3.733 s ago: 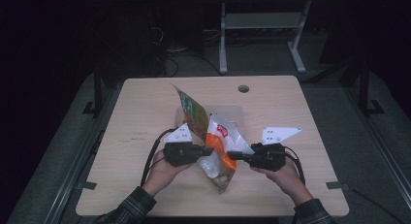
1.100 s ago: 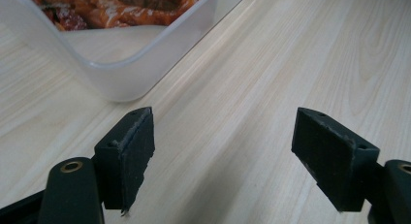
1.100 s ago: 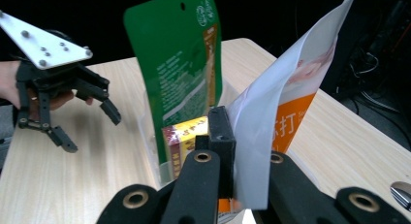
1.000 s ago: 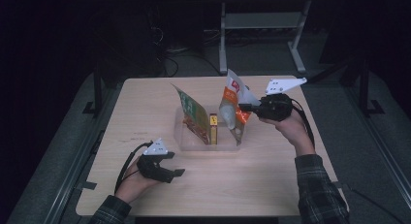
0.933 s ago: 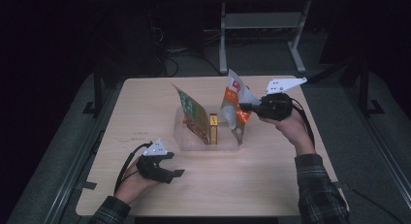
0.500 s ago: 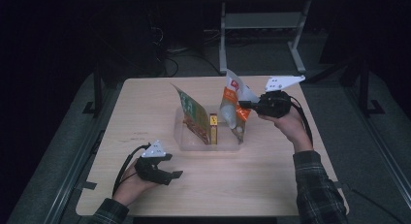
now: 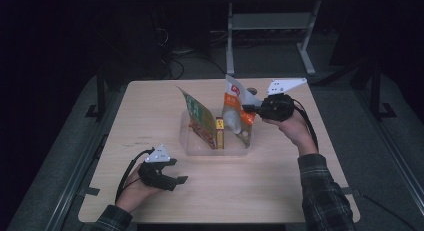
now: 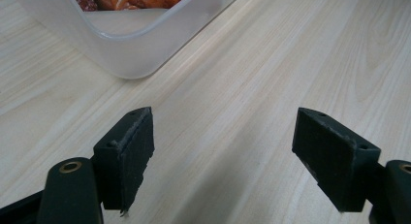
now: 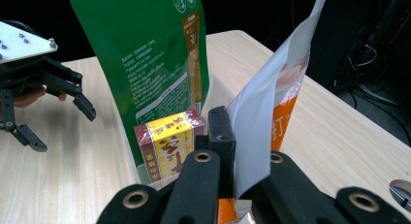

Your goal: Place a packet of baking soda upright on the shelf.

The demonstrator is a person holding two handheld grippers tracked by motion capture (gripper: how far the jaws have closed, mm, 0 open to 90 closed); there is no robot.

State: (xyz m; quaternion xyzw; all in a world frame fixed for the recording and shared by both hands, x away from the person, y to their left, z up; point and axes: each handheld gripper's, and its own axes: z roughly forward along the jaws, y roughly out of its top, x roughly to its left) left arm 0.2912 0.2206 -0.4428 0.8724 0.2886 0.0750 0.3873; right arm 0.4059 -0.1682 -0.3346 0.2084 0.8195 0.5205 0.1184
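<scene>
Since the earliest picture, our right tongs [image 7: 248, 109] have carried the white-and-orange snack pouch [image 7: 235, 111] from the near middle of the tabletop [image 7: 300, 186] out to the clear plastic bin [image 7: 200, 147], and our left tongs [image 7: 180, 180] have let go of it and drawn back to the near left edge. Over the last second we see almost no change; the pouch sits perhaps a touch lower.

Our right tongs are clamped on the pouch's side edge; in the right gripper view the white film [image 9: 257, 132] is pinched flat between the two pads. The pouch stands upright just ahead of these tongs, its lower end already inside the bin at the bin's right end. To its left, farther from the right tongs, sit a small yellow-and-red box [image 9: 167, 144] and a tall green pouch [image 9: 145, 64] leaning in the bin.

Our left tongs stand wide apart with nothing between them, hovering low over bare tabletop, with the bin's corner [image 8: 126, 44] just ahead of them.

We judge the packing nearly done: what is left is to settle the pouch down fully and release it.
</scene>
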